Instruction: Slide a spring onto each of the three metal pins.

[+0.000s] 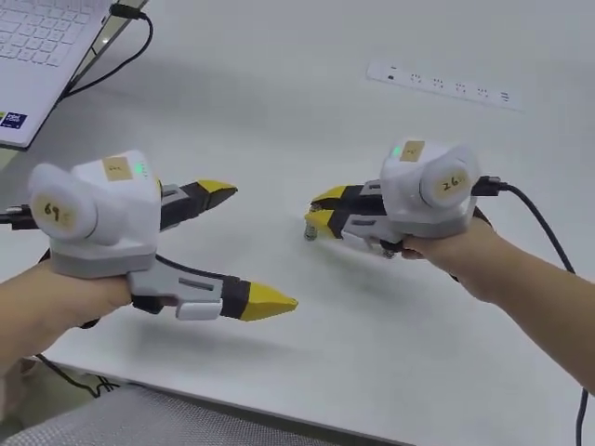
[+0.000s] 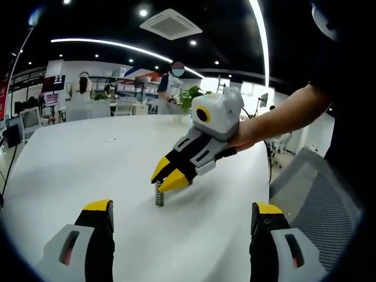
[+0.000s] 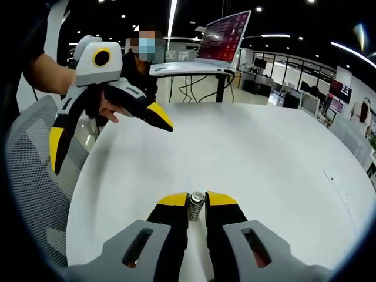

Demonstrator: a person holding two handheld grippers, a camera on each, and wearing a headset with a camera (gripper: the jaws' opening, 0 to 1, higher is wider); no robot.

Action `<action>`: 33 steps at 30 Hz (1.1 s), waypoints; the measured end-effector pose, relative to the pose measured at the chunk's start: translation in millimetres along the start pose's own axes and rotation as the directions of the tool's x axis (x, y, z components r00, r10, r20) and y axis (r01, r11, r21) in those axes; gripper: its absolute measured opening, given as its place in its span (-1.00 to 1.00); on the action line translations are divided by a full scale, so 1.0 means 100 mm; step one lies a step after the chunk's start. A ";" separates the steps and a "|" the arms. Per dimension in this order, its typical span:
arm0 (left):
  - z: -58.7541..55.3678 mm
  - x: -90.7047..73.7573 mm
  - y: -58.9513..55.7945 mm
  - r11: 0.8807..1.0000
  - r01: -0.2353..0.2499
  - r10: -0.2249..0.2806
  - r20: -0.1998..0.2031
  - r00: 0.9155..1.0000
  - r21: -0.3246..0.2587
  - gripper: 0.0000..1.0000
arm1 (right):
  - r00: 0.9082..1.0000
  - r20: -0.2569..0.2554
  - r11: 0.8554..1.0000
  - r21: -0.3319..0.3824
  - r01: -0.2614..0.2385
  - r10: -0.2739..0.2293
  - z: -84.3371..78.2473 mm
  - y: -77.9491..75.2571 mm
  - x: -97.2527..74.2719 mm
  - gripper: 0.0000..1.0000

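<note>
Spring [image 3: 196,205], one only, a small metal coil, stands upright on the white surface [image 1: 279,93] with its top caught between the yellow tips of the right tongs [image 3: 197,198], which are clamped on it; whether a pin sits inside the coil I cannot tell. In the left gripper view the same coil touches the surface beneath those tips. The left tongs [image 1: 251,246] hang near it above the surface with the two jaws spread wide apart and nothing between them. Two tongs are at work, each held in a hand. Further out on the surface lie one white power strip [image 1: 437,84] and one open laptop [image 1: 37,46] at the far corner, with a black cable [image 1: 121,56] running to it. Around it is an open office with strip lights on a dark ceiling, other desks, grey mesh chairs [image 2: 317,200] and people standing far off.
</note>
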State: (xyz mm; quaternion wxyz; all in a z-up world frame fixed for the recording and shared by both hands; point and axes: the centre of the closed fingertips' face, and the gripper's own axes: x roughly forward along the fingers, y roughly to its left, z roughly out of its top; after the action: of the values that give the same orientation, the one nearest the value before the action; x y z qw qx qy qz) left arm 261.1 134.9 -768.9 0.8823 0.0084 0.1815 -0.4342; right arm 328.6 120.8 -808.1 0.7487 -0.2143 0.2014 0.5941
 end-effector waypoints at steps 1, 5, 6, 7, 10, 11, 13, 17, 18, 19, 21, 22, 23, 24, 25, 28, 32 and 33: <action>0.00 0.00 0.00 1.000 0.001 -0.001 0.000 1.000 -0.001 0.89 | 1.000 -0.002 1.000 -0.001 0.000 0.000 0.00 0.00 0.00 -0.83; 0.01 0.01 0.00 1.000 0.003 -0.003 0.002 1.000 -0.002 0.89 | 1.000 -0.005 1.000 0.015 0.000 0.001 0.00 0.00 -0.01 -0.83; 0.02 0.01 -0.01 1.000 0.004 -0.004 0.003 1.000 0.000 0.89 | 1.000 -0.006 1.000 0.017 -0.001 0.001 -0.01 0.00 -0.01 -0.83; 0.02 0.01 -0.01 1.000 0.004 -0.004 0.002 1.000 0.001 0.89 | 1.000 -0.006 1.000 0.018 0.001 0.000 0.00 0.00 -0.01 -0.83; 0.04 0.02 -0.01 1.000 0.005 -0.005 -0.001 1.000 0.007 0.90 | 1.000 -0.003 1.000 0.025 0.002 -0.002 0.00 -0.01 -0.01 -0.83; 0.04 0.02 -0.01 1.000 0.006 -0.006 -0.003 1.000 0.007 0.90 | 1.000 -0.002 1.000 0.029 0.001 -0.001 0.00 -0.01 -0.01 -0.82; 0.06 0.03 -0.01 1.000 0.007 -0.007 -0.003 1.000 0.012 0.89 | 1.000 -0.002 1.000 0.031 0.002 -0.002 0.00 -0.01 -0.02 -0.82; 0.10 0.05 -0.01 1.000 0.008 -0.008 -0.002 1.000 0.016 0.89 | 1.000 0.016 0.998 0.055 0.007 -0.008 0.04 -0.02 -0.04 -0.78; 0.10 0.05 -0.01 1.000 0.009 -0.009 -0.002 1.000 0.017 0.89 | 1.000 0.015 0.999 0.050 0.009 -0.010 0.04 -0.02 -0.04 -0.76; 0.11 0.05 -0.01 1.000 0.009 -0.009 -0.003 1.000 0.018 0.89 | 1.000 0.013 0.999 0.044 0.012 -0.012 0.04 -0.02 -0.05 -0.75; 0.11 0.06 -0.03 1.000 0.014 -0.014 -0.008 1.000 0.024 0.89 | 1.000 0.016 0.999 0.046 0.010 -0.010 0.05 -0.02 -0.07 -0.74; 0.12 0.06 -0.03 1.000 0.015 -0.014 -0.009 1.000 0.025 0.89 | 1.000 0.017 0.999 0.046 0.011 -0.012 0.06 -0.03 -0.08 -0.73; 0.12 0.06 -0.03 1.000 0.014 -0.014 -0.008 1.000 0.025 0.89 | 1.000 0.019 0.999 0.045 0.013 -0.014 0.07 -0.03 -0.09 -0.72; 0.13 0.06 -0.03 1.000 0.015 -0.015 -0.008 1.000 0.025 0.89 | 1.000 0.024 0.999 0.046 0.014 -0.015 0.09 -0.03 -0.11 -0.72; 0.14 0.06 -0.03 1.000 0.015 -0.015 -0.008 1.000 0.026 0.89 | 1.000 0.027 0.999 0.048 0.015 -0.016 0.11 -0.03 -0.12 -0.72; 0.17 0.08 -0.03 0.999 0.017 -0.016 -0.010 1.000 0.034 0.90 | 0.999 0.042 0.999 0.051 0.015 -0.017 0.16 -0.01 -0.16 -0.71; 0.21 0.10 -0.05 0.999 0.020 -0.020 -0.010 1.000 0.039 0.90 | 0.998 0.053 0.998 0.057 0.017 -0.020 0.18 0.01 -0.21 -0.68; 0.22 0.10 -0.05 0.999 0.022 -0.021 -0.012 1.000 0.041 0.90 | 0.998 0.054 0.998 0.060 0.019 -0.022 0.18 0.00 -0.23 -0.67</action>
State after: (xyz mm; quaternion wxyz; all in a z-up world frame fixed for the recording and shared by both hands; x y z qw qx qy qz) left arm 269.8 120.0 -751.1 0.8762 0.0272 0.1776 -0.4473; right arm 324.1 112.2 -780.7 0.7661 -0.1778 0.1963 0.5856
